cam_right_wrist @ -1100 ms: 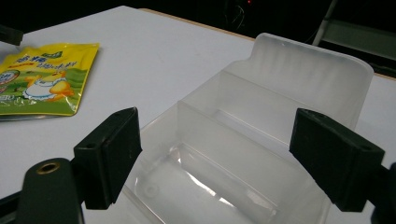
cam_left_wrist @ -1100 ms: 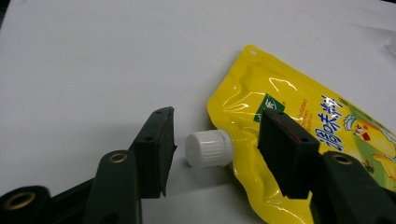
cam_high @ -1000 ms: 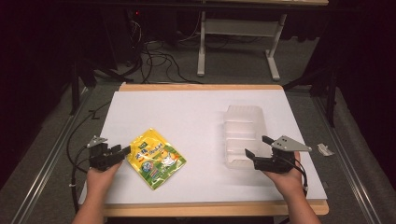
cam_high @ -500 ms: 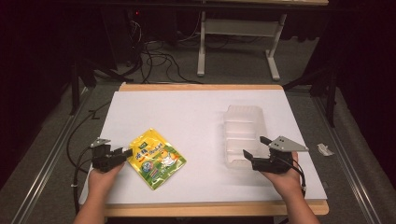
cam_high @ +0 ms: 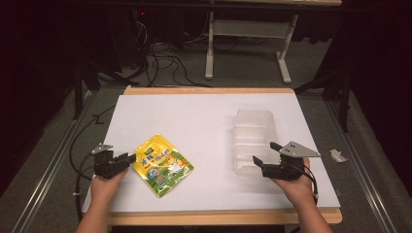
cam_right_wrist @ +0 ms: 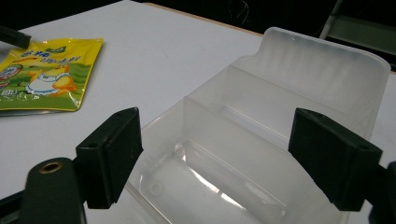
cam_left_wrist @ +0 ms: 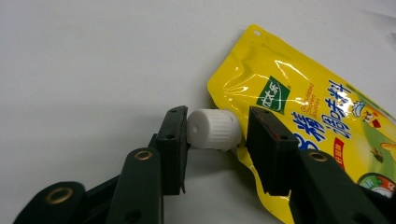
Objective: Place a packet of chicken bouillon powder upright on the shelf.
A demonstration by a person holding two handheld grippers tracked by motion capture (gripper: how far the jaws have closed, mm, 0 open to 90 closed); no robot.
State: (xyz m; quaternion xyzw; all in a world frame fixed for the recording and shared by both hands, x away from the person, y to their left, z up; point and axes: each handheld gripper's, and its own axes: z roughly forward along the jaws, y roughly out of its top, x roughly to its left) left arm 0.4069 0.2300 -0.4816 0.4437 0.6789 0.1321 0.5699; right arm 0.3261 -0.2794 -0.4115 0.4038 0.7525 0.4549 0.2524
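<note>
Left gripper (cam_left_wrist: pixel 215 140) sits low on the white table (cam_high: pixel 194 116), jaws apart around the white cap (cam_left_wrist: pixel 214 129) of the yellow pouch (cam_high: pixel 163 164); one pad touches it, the other stands clear. Right gripper (cam_right_wrist: pixel 215 154) gapes wide before the clear tray (cam_right_wrist: pixel 289 121), whose near edge is cut off.

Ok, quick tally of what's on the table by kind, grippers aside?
Pouch, yellow with a white cap: 1
Clear tray: 1
Total: 2
</note>
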